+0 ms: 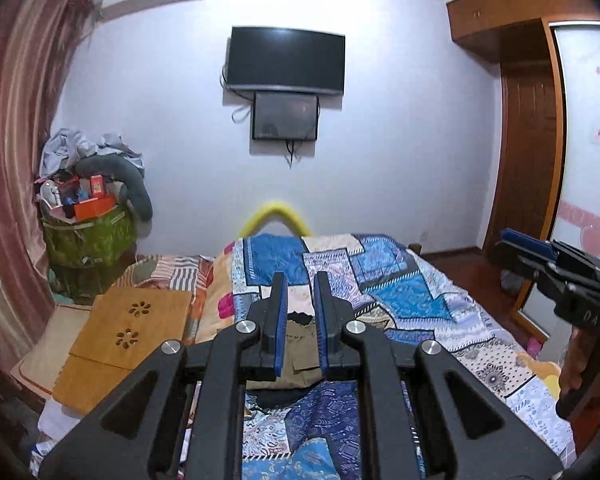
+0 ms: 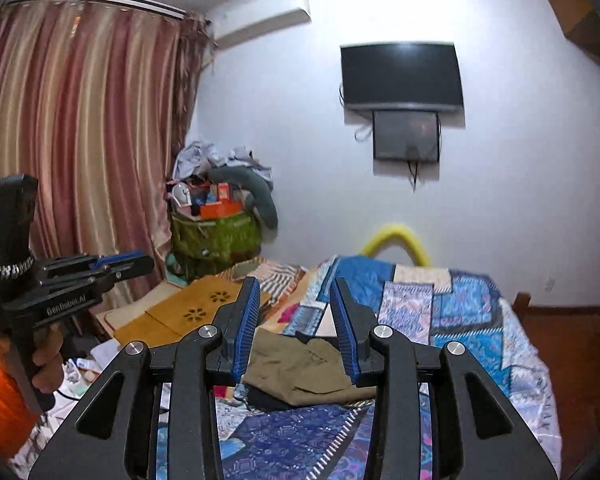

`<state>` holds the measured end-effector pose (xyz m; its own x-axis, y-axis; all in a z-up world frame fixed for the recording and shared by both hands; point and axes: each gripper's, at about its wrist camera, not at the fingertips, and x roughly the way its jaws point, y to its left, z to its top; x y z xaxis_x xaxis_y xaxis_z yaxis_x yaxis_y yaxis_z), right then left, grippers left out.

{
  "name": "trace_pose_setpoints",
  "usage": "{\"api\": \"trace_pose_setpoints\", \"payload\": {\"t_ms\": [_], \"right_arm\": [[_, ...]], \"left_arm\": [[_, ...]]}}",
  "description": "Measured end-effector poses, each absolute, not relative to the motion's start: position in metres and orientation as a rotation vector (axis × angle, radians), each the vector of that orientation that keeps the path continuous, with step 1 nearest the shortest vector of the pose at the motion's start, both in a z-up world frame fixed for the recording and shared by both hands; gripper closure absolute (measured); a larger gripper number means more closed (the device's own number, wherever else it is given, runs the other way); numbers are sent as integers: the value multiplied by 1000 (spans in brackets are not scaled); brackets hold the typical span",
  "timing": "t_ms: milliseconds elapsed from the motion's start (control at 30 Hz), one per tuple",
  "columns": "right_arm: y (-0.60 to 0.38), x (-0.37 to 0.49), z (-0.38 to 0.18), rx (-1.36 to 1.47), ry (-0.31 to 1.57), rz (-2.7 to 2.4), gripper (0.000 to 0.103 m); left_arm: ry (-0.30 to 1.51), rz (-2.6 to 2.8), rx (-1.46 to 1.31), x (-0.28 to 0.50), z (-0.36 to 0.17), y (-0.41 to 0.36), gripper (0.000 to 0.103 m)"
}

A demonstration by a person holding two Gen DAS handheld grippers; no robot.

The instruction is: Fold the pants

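Note:
The olive-brown pants (image 2: pixel 300 372) lie folded in a small bundle on the patchwork quilt (image 2: pixel 440 312), with dark fabric under their near edge. In the left wrist view the pants (image 1: pixel 300 344) show between and below the fingers. My left gripper (image 1: pixel 301 280) is open and empty, held above the pants. My right gripper (image 2: pixel 294 288) is open and empty, also above them. Each gripper shows from the side in the other's view: the right gripper (image 1: pixel 516 240) at the right edge, the left gripper (image 2: pixel 132 262) at the left edge.
A wooden lap desk (image 1: pixel 128 328) lies on the bed's left side. A green bag (image 1: pixel 88 240) piled with clothes and boxes stands by the curtain (image 2: pixel 80 128). A TV (image 1: pixel 286 60) hangs on the far wall. A wardrobe (image 1: pixel 532 140) is at right.

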<state>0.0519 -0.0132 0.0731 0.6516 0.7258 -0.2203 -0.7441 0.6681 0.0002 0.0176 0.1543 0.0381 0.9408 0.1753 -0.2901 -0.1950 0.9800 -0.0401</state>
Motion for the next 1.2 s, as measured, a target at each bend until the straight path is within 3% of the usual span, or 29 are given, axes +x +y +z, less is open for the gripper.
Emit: {"api": "trace_pose_setpoints", "payload": {"t_ms": [33, 67, 200, 400, 433, 1200], "right_arm": [[-14, 44, 73, -100, 197, 833, 70], [-15, 40, 73, -101, 192, 835, 68], [-21, 26, 71, -88, 165, 800, 43], [-27, 18, 66, -23, 162, 744, 5], [-28, 16, 66, -20, 158, 731, 0], [-36, 7, 53, 22, 192, 688, 0]], "left_arm": [[280, 198, -63, 12, 39, 151, 83], [268, 209, -55, 6, 38, 147, 73], [218, 235, -25, -16, 34, 132, 27], [204, 240, -25, -31, 29, 124, 5], [201, 243, -23, -33, 29, 122, 4], [195, 227, -15, -34, 16, 117, 0]]}}
